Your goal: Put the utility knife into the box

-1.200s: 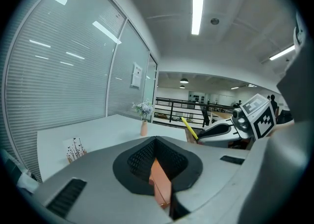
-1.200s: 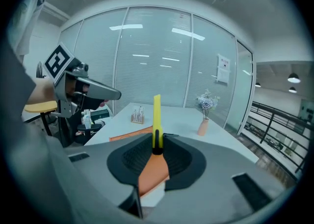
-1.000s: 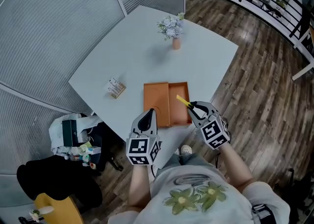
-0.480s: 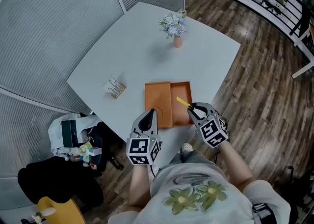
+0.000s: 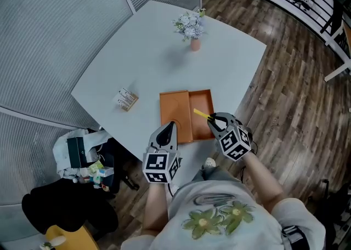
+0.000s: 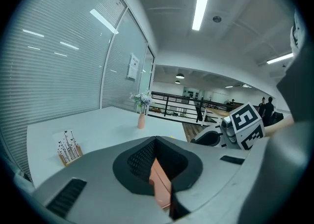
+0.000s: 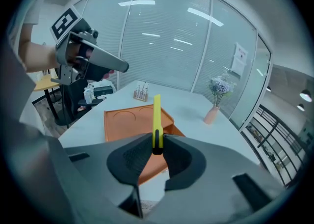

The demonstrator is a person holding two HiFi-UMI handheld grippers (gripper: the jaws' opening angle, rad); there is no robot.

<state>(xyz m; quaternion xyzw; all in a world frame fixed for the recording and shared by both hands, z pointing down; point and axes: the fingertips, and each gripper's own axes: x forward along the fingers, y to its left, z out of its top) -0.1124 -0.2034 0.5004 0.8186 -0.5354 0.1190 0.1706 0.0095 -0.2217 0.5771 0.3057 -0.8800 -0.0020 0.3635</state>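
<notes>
Tray: lay open-topped, free from straight above and from the far side.
Lid: lay flat against the tray's left wall, barring a low pass from there; near edge clamped by left gripper.
Near right corner: taken by right gripper, closed on utility knife slanting over the tray.
Far table: lay bare up to flower vase, well apart.
Left side: held only card holder, well apart from the lid.

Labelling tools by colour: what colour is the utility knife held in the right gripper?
The slim utility knife is yellow, clearest in the right gripper view.
</notes>
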